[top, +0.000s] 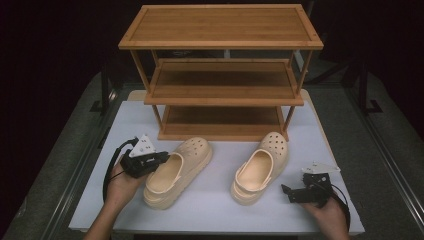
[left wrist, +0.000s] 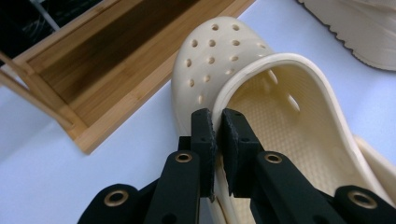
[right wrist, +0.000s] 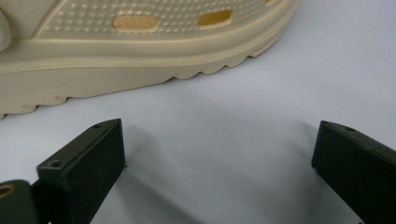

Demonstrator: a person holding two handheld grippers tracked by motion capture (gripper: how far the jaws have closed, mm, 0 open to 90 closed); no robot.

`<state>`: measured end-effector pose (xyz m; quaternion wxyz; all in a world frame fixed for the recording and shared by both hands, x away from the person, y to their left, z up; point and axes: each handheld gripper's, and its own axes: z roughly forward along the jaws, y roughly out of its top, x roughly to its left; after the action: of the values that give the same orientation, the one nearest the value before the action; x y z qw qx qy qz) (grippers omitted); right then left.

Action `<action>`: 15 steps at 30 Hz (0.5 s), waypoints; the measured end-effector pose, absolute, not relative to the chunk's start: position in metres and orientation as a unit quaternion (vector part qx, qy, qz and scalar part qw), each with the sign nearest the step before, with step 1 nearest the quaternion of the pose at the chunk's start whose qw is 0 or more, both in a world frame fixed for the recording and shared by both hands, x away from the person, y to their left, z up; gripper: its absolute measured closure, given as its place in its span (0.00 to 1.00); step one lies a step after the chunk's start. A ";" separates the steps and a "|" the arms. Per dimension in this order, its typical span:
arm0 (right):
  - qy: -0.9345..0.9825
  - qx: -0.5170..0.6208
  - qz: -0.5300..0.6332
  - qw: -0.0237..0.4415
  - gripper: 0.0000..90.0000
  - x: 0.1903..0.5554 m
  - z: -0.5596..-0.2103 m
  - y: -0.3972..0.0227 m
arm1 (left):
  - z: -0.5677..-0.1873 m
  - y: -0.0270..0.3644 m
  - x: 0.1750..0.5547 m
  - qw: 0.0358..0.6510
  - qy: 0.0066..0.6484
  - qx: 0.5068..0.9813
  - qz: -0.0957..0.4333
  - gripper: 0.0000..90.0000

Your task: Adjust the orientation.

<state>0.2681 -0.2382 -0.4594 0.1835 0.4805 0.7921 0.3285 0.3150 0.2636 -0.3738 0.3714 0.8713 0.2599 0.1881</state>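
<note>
Two cream clogs lie on the white table in front of a wooden three-tier rack. My left gripper is shut on the side rim of the left clog; in the left gripper view its jaws pinch the wall of that clog at the opening, gripper. The right clog lies free. My right gripper rests low on the table to the clog's right, open, with nothing between its fingers. In the right gripper view the gripper faces the right clog's sole across bare table.
The rack's lowest shelf sits just behind the clogs, its wooden edge close to the left clog's toe. The right clog's sole shows at the top right of the left gripper view. Dark floor surrounds the table.
</note>
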 end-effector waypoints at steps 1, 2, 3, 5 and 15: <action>0.792 0.481 0.328 0.183 0.02 0.268 -0.459 -0.238 | -0.375 0.265 0.315 0.374 0.257 0.872 0.184 0.93; 0.792 0.481 0.328 0.183 0.02 0.268 -0.459 -0.238 | -0.376 0.265 0.313 0.378 0.258 0.871 0.180 0.92; 0.792 0.481 0.329 0.183 0.02 0.268 -0.459 -0.238 | -0.377 0.265 0.312 0.379 0.257 0.871 0.180 0.92; 0.792 0.481 0.328 0.183 0.02 0.268 -0.459 -0.238 | -0.377 0.265 0.311 0.385 0.259 0.869 0.171 0.92; 0.792 0.481 0.329 0.183 0.02 0.268 -0.459 -0.238 | -0.373 0.283 0.312 0.423 0.288 0.849 0.129 0.73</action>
<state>0.2682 -0.2382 -0.4593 0.1831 0.4809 0.7919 0.3287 0.3119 0.2827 -0.3727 0.4229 0.8493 0.2883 0.1291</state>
